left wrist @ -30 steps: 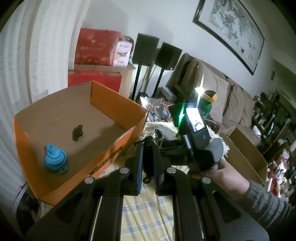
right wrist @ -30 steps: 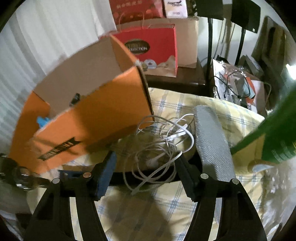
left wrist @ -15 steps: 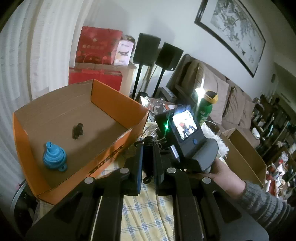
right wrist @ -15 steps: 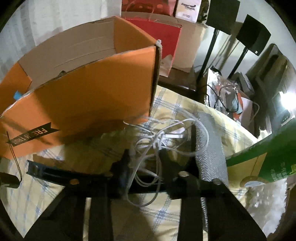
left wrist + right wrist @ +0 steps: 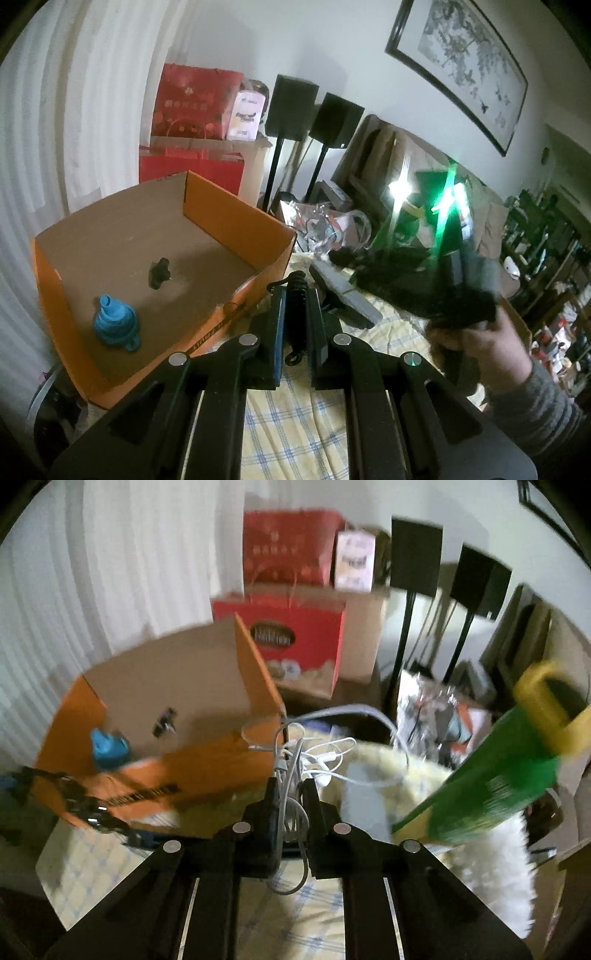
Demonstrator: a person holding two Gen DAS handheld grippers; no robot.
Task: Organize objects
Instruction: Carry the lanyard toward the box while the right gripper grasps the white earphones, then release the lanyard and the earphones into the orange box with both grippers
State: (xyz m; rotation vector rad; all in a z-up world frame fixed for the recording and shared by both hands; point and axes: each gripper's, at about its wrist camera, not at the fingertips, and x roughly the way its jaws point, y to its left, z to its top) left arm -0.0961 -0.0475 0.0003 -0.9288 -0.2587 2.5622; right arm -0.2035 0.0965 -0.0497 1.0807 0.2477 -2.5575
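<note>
My left gripper is shut on a black coiled cord, held beside the near right wall of the orange cardboard box. The box holds a blue funnel and a small black piece. My right gripper is shut on a tangle of white cable, lifted above the checked cloth, just right of the orange box. The right gripper's body, blurred, shows at the right of the left wrist view.
A green bottle with a yellow cap leans at the right, with a white fluffy duster below it. A grey flat piece lies on the checked cloth. Red gift bags, speakers on stands and a sofa stand behind.
My right gripper closed on the white cable and lifted it up off the cloth, swinging toward the box. My left gripper stayed put, still holding the black cord.
</note>
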